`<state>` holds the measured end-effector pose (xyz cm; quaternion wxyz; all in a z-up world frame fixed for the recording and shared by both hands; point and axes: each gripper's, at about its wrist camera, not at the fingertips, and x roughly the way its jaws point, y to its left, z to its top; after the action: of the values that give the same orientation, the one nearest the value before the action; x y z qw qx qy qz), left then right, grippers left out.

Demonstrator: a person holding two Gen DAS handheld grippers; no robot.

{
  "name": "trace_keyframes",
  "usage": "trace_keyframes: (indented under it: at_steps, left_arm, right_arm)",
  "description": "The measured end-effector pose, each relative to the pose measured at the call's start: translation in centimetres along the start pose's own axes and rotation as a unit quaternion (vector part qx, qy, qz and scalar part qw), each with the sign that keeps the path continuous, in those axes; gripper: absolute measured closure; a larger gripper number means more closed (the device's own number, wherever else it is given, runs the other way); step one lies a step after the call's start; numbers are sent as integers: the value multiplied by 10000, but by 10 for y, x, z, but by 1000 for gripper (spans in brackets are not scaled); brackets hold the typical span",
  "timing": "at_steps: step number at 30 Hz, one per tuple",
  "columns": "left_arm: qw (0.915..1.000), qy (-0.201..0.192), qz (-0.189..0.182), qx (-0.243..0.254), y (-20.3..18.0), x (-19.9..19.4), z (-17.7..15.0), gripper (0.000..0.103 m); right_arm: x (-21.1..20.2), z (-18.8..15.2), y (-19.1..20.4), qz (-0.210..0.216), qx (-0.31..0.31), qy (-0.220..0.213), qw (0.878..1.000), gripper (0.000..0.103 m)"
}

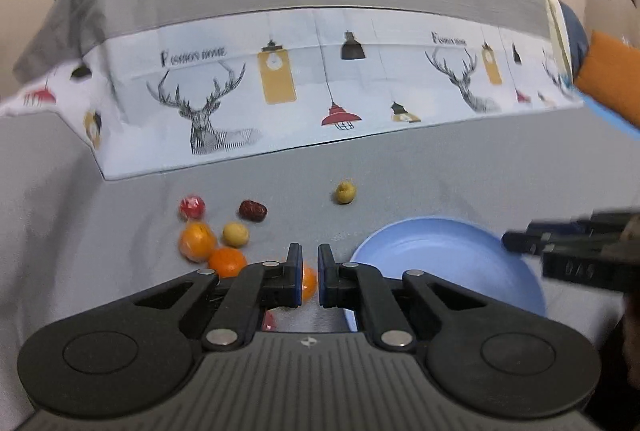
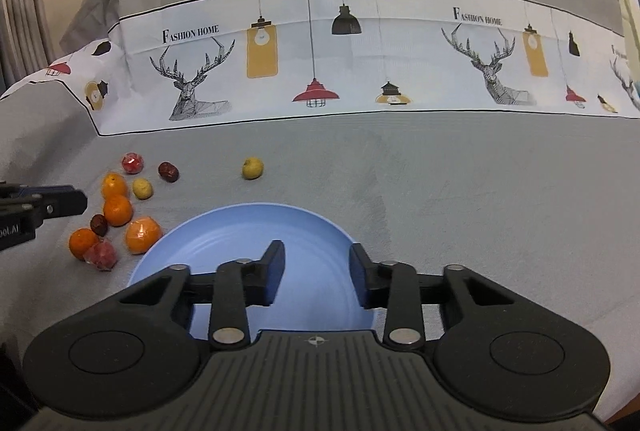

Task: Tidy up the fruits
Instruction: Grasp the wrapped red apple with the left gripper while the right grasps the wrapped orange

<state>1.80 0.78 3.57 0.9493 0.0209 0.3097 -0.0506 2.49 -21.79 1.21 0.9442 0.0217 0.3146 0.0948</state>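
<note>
Each hand-held gripper is matte black plastic. The left hand-held gripper (image 1: 309, 277) has two fingers with blue-edged pads, driven by paired link bars pinned with round silver rivets. Its ribbed grey base carries a small crosshair mark between two round black discs. The right hand-held gripper (image 2: 317, 281) has the same build.
</note>
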Motion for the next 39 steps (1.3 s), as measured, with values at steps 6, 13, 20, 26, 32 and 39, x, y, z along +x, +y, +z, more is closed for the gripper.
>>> trace_keyframes:
  at_steps: [6, 13, 20, 26, 32, 39]
  left_arm:
    - [9880, 706, 93, -1372, 46, 27, 0, 95]
    - [9502, 1288, 0, -2837, 91, 42, -15, 94]
    - [9529, 1421, 188, -2672, 83, 58, -21, 65]
    - [9667, 1341, 586, -2101, 65, 63, -21, 62]
    - [9630, 1398, 755, -2175, 67, 69, -25, 69]
    - [9576, 1216, 890, -2455, 74, 53, -24, 73]
  right_arm:
    - [0, 6, 16, 294, -94, 24, 9995, 77]
    - [-3, 19, 28, 721, -52, 39, 9974, 75]
    - [1, 25, 38, 902, -58, 74, 9959, 61]
    - [12, 38, 51, 1146, -167, 116, 9932, 51]
    - [42, 53, 73, 1524, -311, 356, 9872, 50]
    - [85, 57, 102, 1764, -507, 924, 9787, 46]
